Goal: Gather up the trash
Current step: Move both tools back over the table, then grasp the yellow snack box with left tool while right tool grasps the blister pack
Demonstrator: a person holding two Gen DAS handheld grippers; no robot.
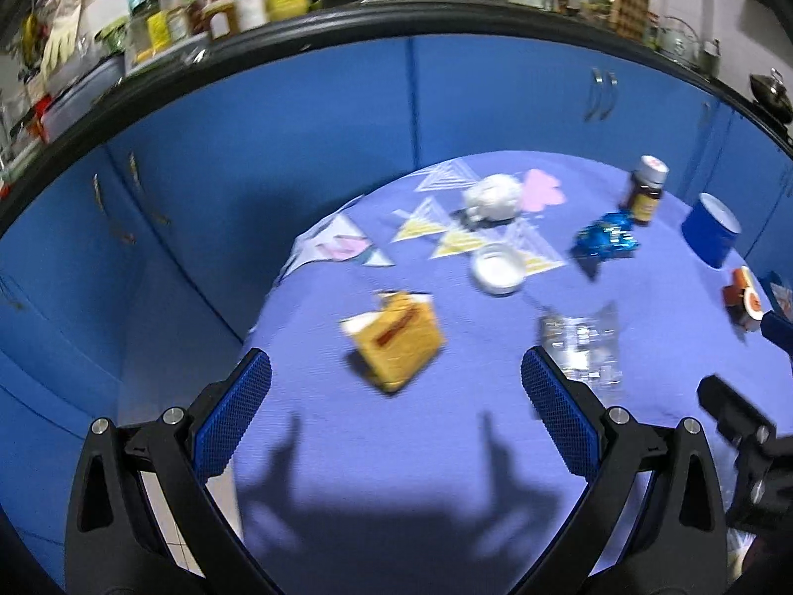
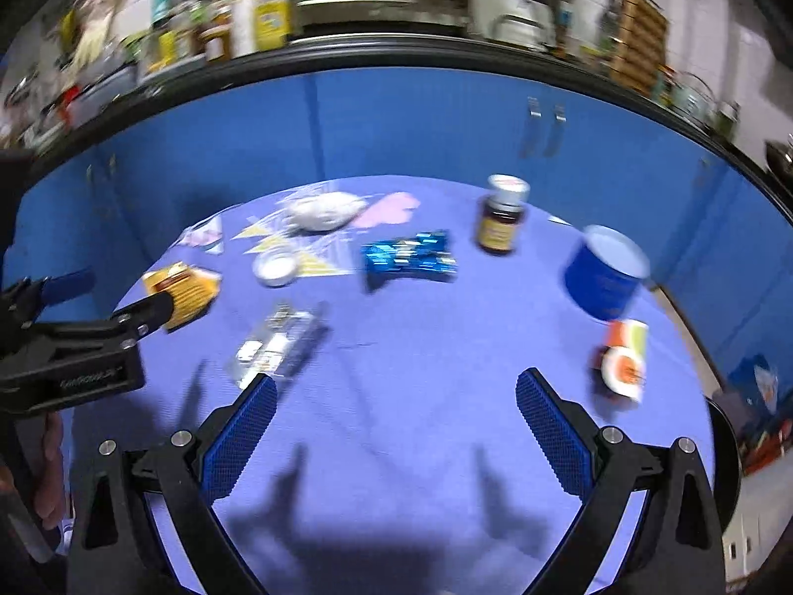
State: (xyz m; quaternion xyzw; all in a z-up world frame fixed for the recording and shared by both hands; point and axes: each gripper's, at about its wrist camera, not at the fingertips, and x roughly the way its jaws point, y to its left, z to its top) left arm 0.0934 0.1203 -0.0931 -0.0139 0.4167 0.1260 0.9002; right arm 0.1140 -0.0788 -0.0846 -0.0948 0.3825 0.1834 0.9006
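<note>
Hovering over the round table (image 1: 396,471) with its purple cloth, both tools hang spread wide and empty. The left gripper (image 1: 396,386) has its blue pads far apart with nothing between them, and the right gripper (image 2: 396,406) is just as wide and just as bare.

Straight ahead of the left one sits the yellow carton (image 1: 396,342), flattened and a bit torn. It looks light and crushable, so a pinch across its narrow sides should hold, though the card may buckle. Just beside the left tool's right finger lies the clear plastic wrapper (image 1: 585,347), seen from the right wrist at (image 2: 277,342). That one looks tricky: thin, slippery, almost flat on the cloth, so it probably needs a low scoop at a raised crease.

Further back, the blue foil wrapper (image 2: 409,258) is crinkled and springy, likely an easy bite at its bunched middle. The crumpled white paper ball (image 1: 493,196) looks soft and featherlight; squeeze anywhere. The small white lid (image 1: 498,267) lies flat, rigid, best taken across its rim.

The brown bottle (image 2: 500,213), blue can (image 2: 604,272) and orange roll (image 2: 624,357) stand well apart to the right; whether they count as trash, I cannot tell.
</note>
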